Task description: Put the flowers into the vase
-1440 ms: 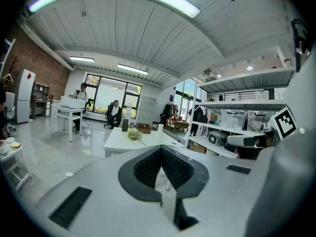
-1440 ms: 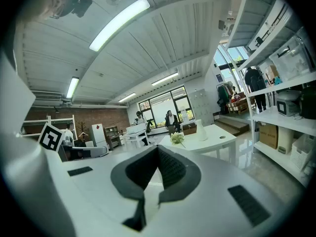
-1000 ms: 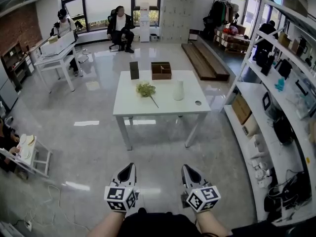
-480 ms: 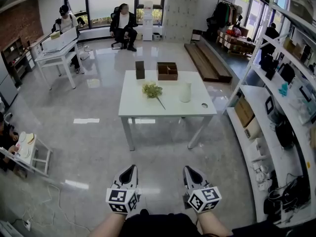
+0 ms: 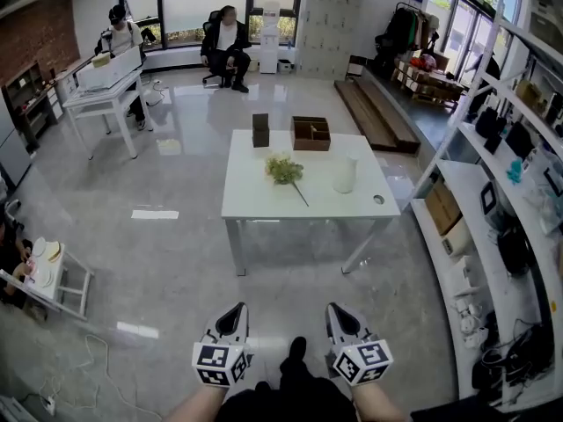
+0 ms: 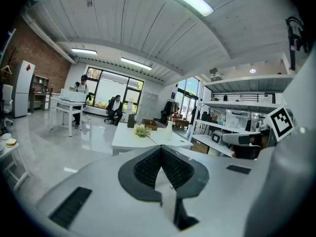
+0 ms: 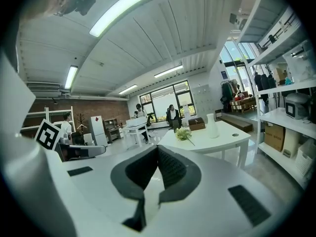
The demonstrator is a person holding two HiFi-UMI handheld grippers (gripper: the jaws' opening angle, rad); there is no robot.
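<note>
A broad stretch of glossy floor (image 5: 176, 262) separates us from the white bench (image 5: 255, 196), and open shelves (image 5: 493, 236) run down our right. At the bench's far edge sit a brown box (image 5: 310, 134) and a dark block (image 5: 260, 130). Nearer its middle the white vase (image 5: 344, 174) stands upright. The flowers (image 5: 285, 169) lie flat just to its left, apart from it, with their thin stem pointing toward our side.

We judge the task not yet begun, so the risks all lie ahead. The vase is tall and narrow and looks light, so a gripper brushing it while we feed in the stem could tip it over. The stem is thin and lies flush on the bench, so jaws coming down off-line could close on nothing or skid it away. A hard clamp on the head could crush the blooms.

The left gripper (image 5: 233, 316) and right gripper (image 5: 337, 313) hang low by our body, each with its jaws pressed together and nothing between them. Flowers and vase both lie well ahead, far out of reach. The flowers are roughly centred between the two grippers, and the vase is more in line with the right.
</note>
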